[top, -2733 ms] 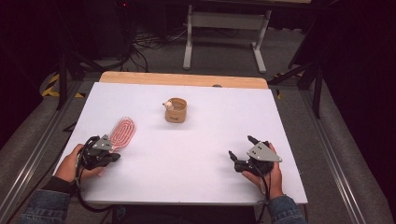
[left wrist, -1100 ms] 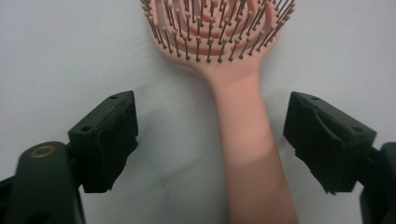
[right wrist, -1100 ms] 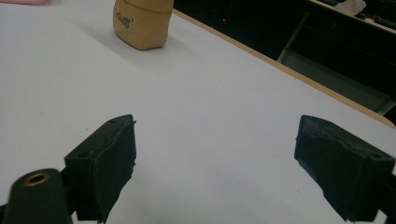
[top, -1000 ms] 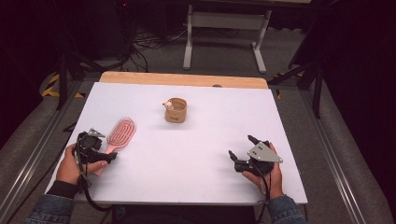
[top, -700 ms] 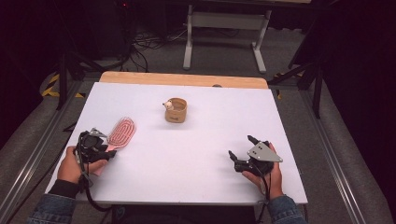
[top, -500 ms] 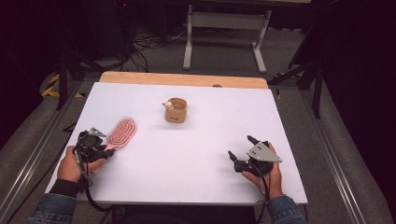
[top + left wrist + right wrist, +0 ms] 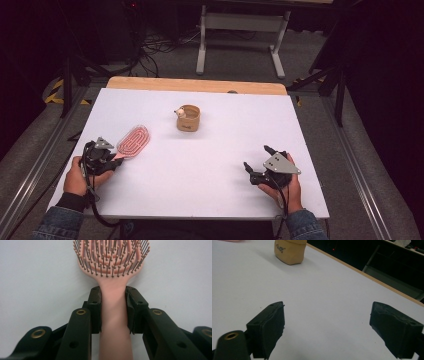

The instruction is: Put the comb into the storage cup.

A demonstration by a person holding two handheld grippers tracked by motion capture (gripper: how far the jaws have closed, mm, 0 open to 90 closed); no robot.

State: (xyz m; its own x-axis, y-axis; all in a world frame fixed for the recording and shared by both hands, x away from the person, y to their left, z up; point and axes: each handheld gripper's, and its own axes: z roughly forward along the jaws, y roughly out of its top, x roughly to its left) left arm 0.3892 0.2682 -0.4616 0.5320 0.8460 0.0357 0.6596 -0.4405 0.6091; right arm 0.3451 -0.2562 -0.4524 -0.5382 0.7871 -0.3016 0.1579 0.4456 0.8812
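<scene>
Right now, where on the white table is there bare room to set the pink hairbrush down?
The widest bare patch lies between the left gripper and the right gripper, in front of the tan cup. The far right of the table, beyond the cup, is bare too. It is crowded only at the near left, where the hairbrush is clamped by its handle.

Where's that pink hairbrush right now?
In the high view the pink hairbrush lies at the left of the white table, left of the tan cup. The left gripper is clamped on its handle.
</scene>
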